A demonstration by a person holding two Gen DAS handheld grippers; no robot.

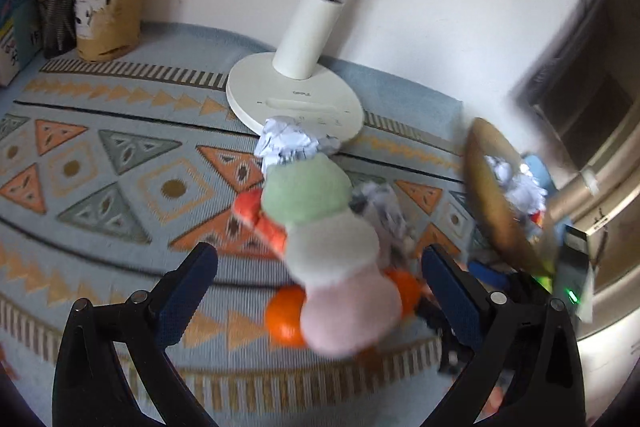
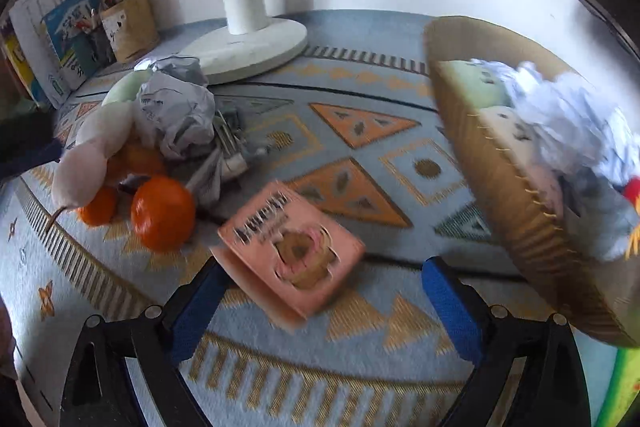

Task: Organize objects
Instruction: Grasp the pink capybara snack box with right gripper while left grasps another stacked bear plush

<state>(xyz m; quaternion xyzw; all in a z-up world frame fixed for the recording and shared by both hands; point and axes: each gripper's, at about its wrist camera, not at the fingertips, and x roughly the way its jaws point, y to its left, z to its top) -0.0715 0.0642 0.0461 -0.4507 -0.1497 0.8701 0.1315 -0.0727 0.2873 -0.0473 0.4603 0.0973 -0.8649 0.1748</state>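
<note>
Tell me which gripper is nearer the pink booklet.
Right. The right gripper has its open fingers around the pink booklet; the left gripper is over by the plush toy.

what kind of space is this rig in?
Probably a home desk or study corner: a white desk lamp on a patterned cloth, pen holders and books against the wall.

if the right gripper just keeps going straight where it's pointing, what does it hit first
Most likely the pink snack packet, which lies on the patterned cloth just ahead of the open right gripper; depth is hard to judge.
</note>
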